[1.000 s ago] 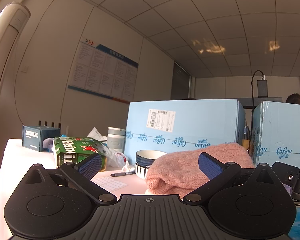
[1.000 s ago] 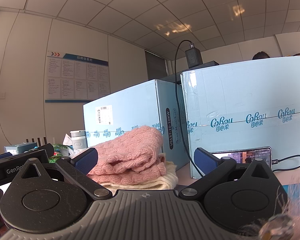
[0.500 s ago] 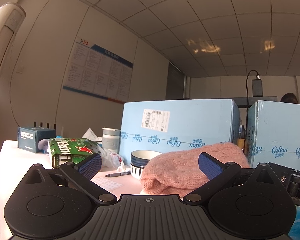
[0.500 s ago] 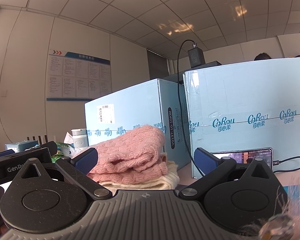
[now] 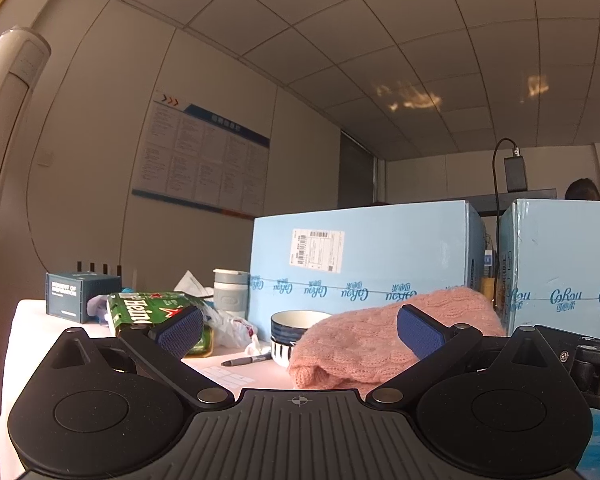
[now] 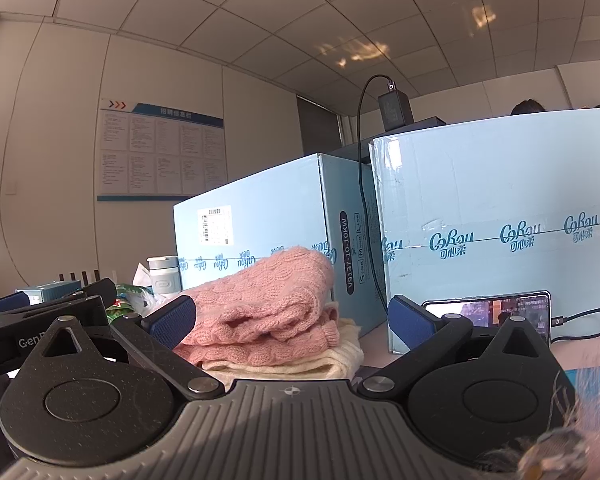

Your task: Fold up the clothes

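A folded pink knit sweater point(image 6: 268, 304) is seen lying on a folded cream knit garment point(image 6: 300, 360) on the desk point(image 5: 32, 320), in front of the light-blue cartons point(image 6: 260, 220). Both the left gripper point(image 5: 300, 328) and the right gripper point(image 6: 292, 316) are held with fingers spread, nothing pinched. A pause between garments is judged. Another unfolded piece must be located next; none can be clearly made out.
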A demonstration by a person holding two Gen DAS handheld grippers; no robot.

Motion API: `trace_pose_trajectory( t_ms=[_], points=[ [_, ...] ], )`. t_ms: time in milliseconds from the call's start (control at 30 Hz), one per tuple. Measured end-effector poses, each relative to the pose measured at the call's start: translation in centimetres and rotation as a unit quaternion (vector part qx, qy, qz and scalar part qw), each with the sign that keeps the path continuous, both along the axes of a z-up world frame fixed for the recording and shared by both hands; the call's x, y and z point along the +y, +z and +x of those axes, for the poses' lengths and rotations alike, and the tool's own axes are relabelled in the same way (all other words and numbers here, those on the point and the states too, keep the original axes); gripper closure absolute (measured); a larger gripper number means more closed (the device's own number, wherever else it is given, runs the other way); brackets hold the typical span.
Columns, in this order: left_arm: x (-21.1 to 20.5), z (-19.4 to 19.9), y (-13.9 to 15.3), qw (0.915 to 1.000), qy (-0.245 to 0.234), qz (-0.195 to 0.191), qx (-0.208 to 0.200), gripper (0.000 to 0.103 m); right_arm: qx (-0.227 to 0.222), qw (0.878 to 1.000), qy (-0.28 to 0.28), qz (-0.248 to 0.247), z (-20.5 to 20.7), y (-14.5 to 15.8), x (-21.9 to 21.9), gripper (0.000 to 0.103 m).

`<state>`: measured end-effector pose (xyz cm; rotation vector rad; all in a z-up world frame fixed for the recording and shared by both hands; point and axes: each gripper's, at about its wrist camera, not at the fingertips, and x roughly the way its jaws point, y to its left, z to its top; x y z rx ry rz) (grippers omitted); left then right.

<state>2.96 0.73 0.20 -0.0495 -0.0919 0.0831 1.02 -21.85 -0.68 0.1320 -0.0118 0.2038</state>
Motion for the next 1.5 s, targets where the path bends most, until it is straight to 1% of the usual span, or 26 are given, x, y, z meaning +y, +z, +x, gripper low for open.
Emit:
trace_pose_trajectory(
  t_ms=[267,500,833,1500],
  points=[
    [0.26,0.05,-0.01,1.0000,0.006,-0.008,0.000,0.000,0.000,1.000,0.000,0.002,0.01,-0.05,-0.11,0.000],
    [-0.17,-0.05,-0.10,1.0000,0.007,0.004,-0.003,0.000,0.003,1.000,-0.004,0.006,0.05,-0.12,-0.29,0.000],
    [-0.12,0.15,-0.14,1.0000,0.007,0.002,0.005,0.000,0.005,1.000,-0.005,0.009,0.08,-0.12,-0.46,0.000],
    [-0.03,0.07,-0.25,0.9999,0.007,0.000,0.008,0.000,0.005,1.000,-0.005,0.010,0.10,-0.16,-0.62,0.000]
  ],
)
